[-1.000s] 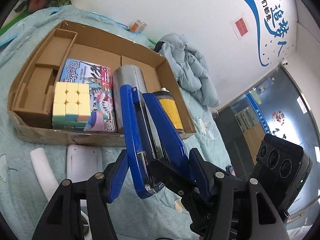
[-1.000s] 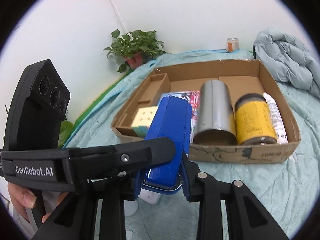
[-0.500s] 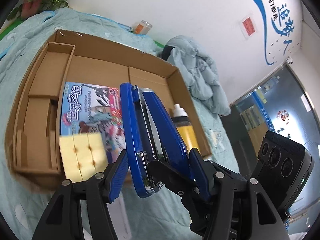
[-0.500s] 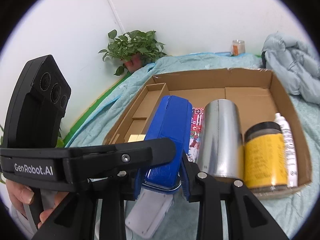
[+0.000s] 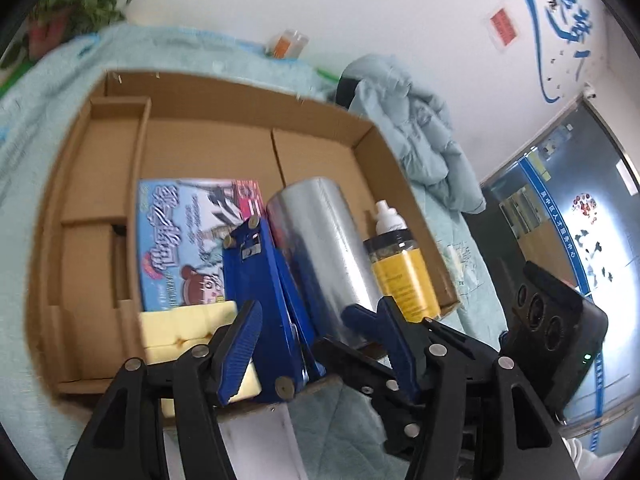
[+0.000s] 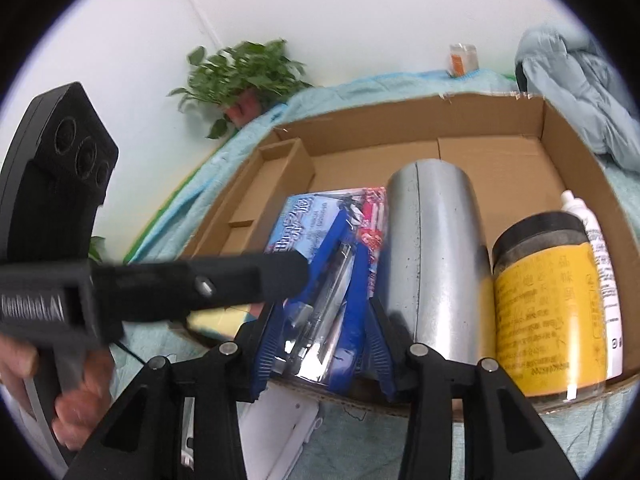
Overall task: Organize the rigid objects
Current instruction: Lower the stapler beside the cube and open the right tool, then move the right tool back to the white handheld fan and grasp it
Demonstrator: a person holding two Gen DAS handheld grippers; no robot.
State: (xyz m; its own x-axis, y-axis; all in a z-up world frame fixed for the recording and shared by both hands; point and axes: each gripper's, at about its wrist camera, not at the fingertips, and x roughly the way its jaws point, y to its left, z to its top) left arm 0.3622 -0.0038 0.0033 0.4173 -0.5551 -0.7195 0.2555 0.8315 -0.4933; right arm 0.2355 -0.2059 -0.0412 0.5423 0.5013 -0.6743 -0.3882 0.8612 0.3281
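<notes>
A blue stapler (image 5: 268,300) lies in the cardboard box (image 5: 200,92), between the picture carton (image 5: 180,232) and the silver cylinder (image 5: 320,248), with its near end over the yellow cube (image 5: 184,328). My left gripper (image 5: 316,308) stands open around it; the stapler leans on the left finger and is clear of the right one. In the right wrist view the stapler (image 6: 332,292) sits between the pads of my right gripper (image 6: 324,312), whose jaws are opening and no longer press it. The left gripper's black body (image 6: 200,284) crosses in front.
A yellow-labelled jar (image 6: 548,312) and a white bottle (image 6: 600,248) lie right of the cylinder (image 6: 436,248). White objects (image 6: 280,432) rest on the teal cloth before the box. A plant (image 6: 248,76), a small orange jar (image 5: 286,42) and a padded jacket (image 5: 420,140) are behind.
Both grippers moved forward over the box and the stapler came down beside the cylinder. The right jaws widened off it. The stapler no longer spans the left jaws.
</notes>
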